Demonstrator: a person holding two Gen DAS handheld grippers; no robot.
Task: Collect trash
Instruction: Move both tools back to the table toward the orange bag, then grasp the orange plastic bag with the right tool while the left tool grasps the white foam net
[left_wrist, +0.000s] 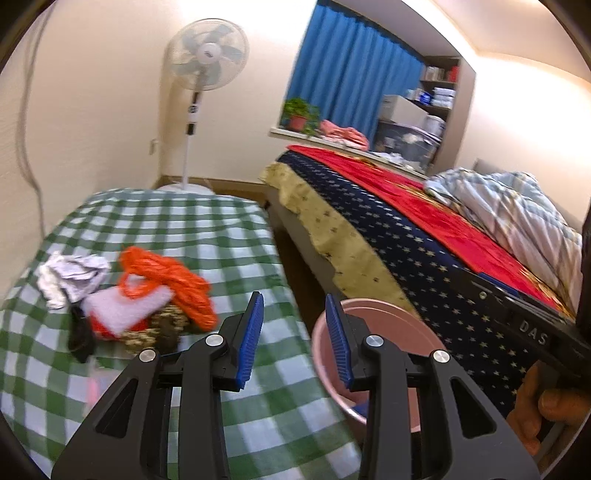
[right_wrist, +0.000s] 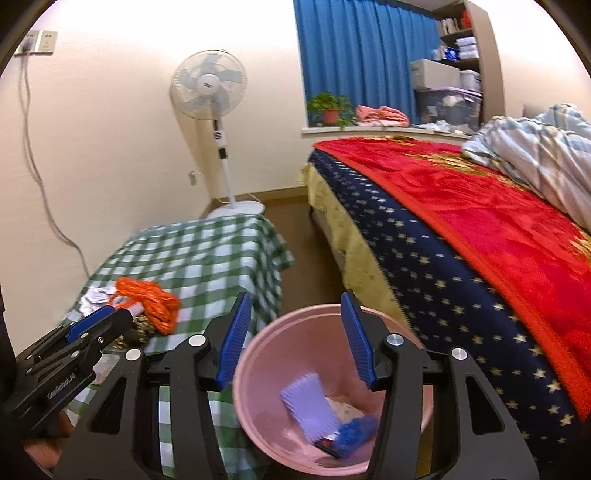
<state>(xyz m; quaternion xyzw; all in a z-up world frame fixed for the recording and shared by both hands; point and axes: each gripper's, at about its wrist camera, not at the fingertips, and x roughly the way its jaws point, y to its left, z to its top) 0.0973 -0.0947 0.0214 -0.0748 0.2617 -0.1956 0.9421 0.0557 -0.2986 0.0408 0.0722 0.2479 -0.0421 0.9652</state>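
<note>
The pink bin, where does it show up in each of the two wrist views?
Left wrist view: pink bin at lower centre-right, partly hidden behind the right finger.
Right wrist view: the bin at bottom centre, seen between the fingers, trash inside.
Shared landmark: the green checked cloth lies left of it in both.

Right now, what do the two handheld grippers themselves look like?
Both match: the left gripper and the right gripper have black, angular plastic frames with triangular cut-outs, round silver pivot bolts and ribbed blue pads lining the jaws. White lettering runs along each body's side. No cables or sleeves show.
</note>
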